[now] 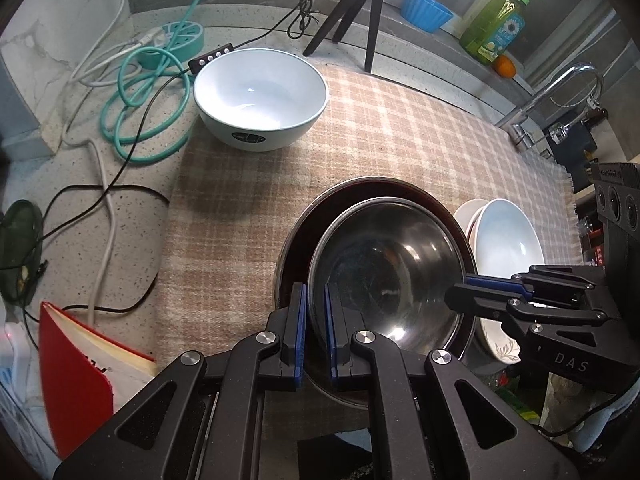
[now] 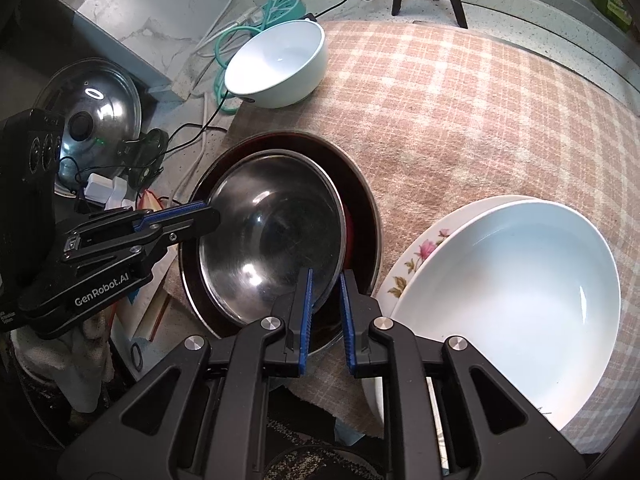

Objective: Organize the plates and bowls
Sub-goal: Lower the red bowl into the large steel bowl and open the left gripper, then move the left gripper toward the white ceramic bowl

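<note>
Both grippers are on the steel bowl (image 1: 384, 268). Left gripper (image 1: 316, 332) straddles its near-left rim, one blue pad inside the wall, one outside, narrow gap; looks clamped on the rim, though actual pad contact isn't fully visible. Right gripper (image 2: 325, 316) straddles the opposite rim the same way, jaws a bit wider; can't tell if it's gripping or just positioned.

Layout, big to small:
- plaid cloth (image 2: 460, 120) covers the counter; all dishes sit on it
- dark pan (image 2: 360, 184): steel bowl sits nested inside, offset toward one side
- white shallow bowl (image 2: 516, 292) stacked on a floral plate (image 2: 416, 256), just beside the pan
- white deep bowl (image 1: 260, 92) standing alone at the far edge of the cloth, well apart from the others

Step, as I read it: steel bowl is being seated in or lifted from the pan with a two-handed hold. Can't say which from this.

Next move needs both jaws acting together and the rim kept level. Thin, slick steel wall could slip or tip if one side lets go first. White deep bowl isn't stacked yet.
</note>
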`<state>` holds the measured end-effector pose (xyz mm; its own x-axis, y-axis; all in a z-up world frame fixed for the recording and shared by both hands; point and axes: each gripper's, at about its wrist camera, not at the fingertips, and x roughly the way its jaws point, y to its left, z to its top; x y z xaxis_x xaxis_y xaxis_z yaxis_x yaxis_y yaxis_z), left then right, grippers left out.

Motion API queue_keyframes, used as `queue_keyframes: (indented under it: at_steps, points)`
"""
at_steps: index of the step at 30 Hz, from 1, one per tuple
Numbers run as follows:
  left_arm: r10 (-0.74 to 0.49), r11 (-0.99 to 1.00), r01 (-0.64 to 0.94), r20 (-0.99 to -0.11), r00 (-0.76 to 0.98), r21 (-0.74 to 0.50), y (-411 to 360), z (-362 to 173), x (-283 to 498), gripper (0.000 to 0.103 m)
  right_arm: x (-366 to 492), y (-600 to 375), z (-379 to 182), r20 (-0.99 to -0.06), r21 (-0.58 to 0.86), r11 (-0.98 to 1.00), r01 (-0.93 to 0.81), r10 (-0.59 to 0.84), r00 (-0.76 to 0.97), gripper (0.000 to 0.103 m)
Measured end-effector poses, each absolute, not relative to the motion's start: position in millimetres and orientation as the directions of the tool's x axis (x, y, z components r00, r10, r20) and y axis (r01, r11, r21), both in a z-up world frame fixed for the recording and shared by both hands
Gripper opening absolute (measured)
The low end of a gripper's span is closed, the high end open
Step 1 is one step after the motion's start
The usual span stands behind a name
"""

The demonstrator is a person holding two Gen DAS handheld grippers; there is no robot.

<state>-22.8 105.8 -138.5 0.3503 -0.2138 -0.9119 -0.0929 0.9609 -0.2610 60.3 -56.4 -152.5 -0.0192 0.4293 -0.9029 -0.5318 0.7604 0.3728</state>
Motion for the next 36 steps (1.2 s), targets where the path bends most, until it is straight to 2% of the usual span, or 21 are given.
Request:
queue_keyframes:
  at_steps: [4, 14, 28, 36]
  points:
    - [-0.207, 0.963, -0.091, -0.914, 0.349, -0.253, 106, -139, -22, 0.007, 62, -56, -152, -0.903, 0.371, 0.757, -0.538, 0.43, -0.018, 0.015]
    - [-0.199, 0.967, -0.08, -0.91, 0.363, -0.243, 106, -130, -21, 0.008, 61, -57, -141, -0.897, 0.363, 0.748, -0.555, 0.443, 0.01, 0.032]
    - [-0.197, 0.959, -0.098, -0.877, 0.438, -0.264, 132, -104, 0, 0.01, 81, -72, -113, -0.844, 0.428, 0.748, -0.507, 0.532, 0.072, 0.033]
    - [-0.171, 0.948, -0.162, -0.869, 0.465, -0.273, 168, -107, 28, 0.01, 116, -61, -121, -0.819, 0.489, 0.761, -0.427, 0.568, 0.075, 0.033]
